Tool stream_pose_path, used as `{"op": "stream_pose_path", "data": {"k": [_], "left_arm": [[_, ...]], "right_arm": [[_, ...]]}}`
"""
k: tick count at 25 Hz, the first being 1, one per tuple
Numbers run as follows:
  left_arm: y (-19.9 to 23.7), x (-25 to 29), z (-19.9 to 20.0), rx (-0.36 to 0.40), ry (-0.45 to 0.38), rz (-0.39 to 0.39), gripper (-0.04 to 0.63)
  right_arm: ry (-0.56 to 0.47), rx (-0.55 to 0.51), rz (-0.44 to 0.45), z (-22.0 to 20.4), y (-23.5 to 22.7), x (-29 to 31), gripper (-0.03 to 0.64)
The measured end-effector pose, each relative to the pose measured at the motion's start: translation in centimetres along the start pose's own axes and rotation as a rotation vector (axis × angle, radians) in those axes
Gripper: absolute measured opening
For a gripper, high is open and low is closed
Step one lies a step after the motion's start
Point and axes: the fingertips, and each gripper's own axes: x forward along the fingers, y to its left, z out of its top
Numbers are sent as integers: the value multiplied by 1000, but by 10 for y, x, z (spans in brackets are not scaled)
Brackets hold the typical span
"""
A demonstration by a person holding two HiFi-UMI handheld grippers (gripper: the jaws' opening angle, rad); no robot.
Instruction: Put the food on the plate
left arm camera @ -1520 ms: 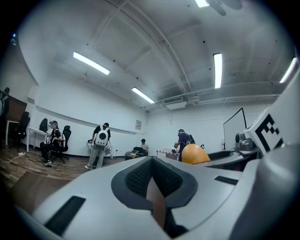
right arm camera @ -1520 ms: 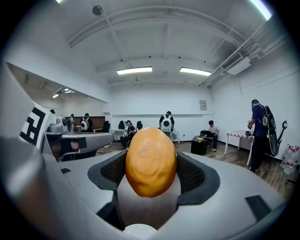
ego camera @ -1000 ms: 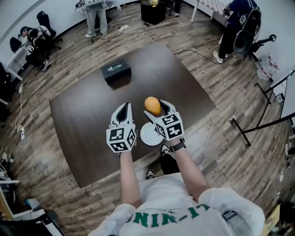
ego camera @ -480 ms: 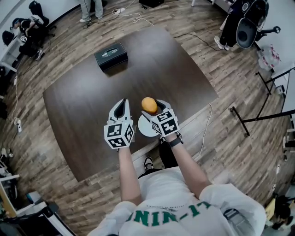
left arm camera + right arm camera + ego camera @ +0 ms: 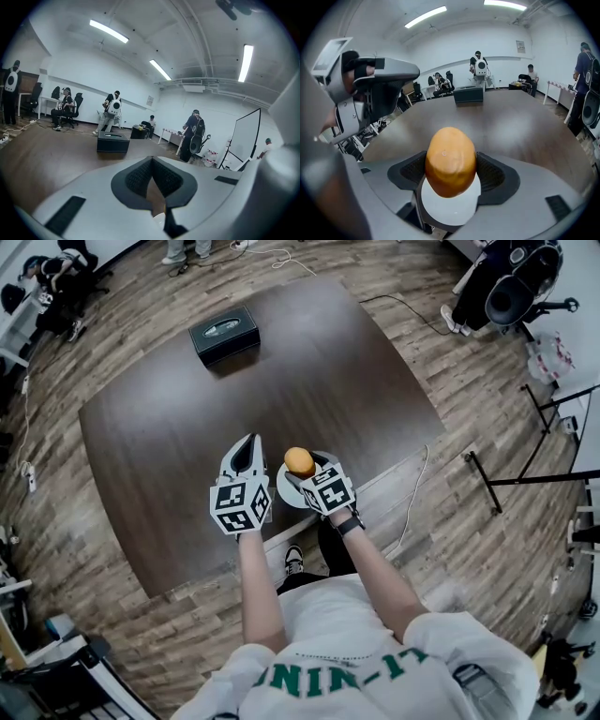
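An orange-yellow potato-like food (image 5: 450, 161) is held between the pads of my right gripper (image 5: 305, 465), directly above the small white plate (image 5: 450, 206). In the head view the food (image 5: 299, 461) hangs over the plate (image 5: 284, 487), which sits near the table's front edge. My left gripper (image 5: 246, 454) is just left of the plate with its pads (image 5: 140, 176) pressed together and nothing between them. The left gripper (image 5: 370, 89) also shows at the left of the right gripper view.
A black box (image 5: 224, 332) stands at the far side of the dark brown table (image 5: 169, 437). Several people and equipment stand around the room. A cable (image 5: 412, 502) trails on the floor to the right of the table.
My right gripper has carried the food back toward me, from beyond the plate to over it. The left gripper stays beside it.
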Motion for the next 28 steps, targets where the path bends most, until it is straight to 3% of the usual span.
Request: {"op": "stream_pose_path", "data": {"k": [10, 20, 28], "left_arm": [[3, 1, -7, -3, 18, 23, 9], [10, -6, -12, -2, 24, 54, 9], [12, -5, -9, -17, 27, 72, 9]], "right_arm": [[116, 2, -19, -54, -10, 29, 339], [140, -19, -17, -64, -3, 43, 337], [164, -5, 19, -62, 4, 45, 464]]}}
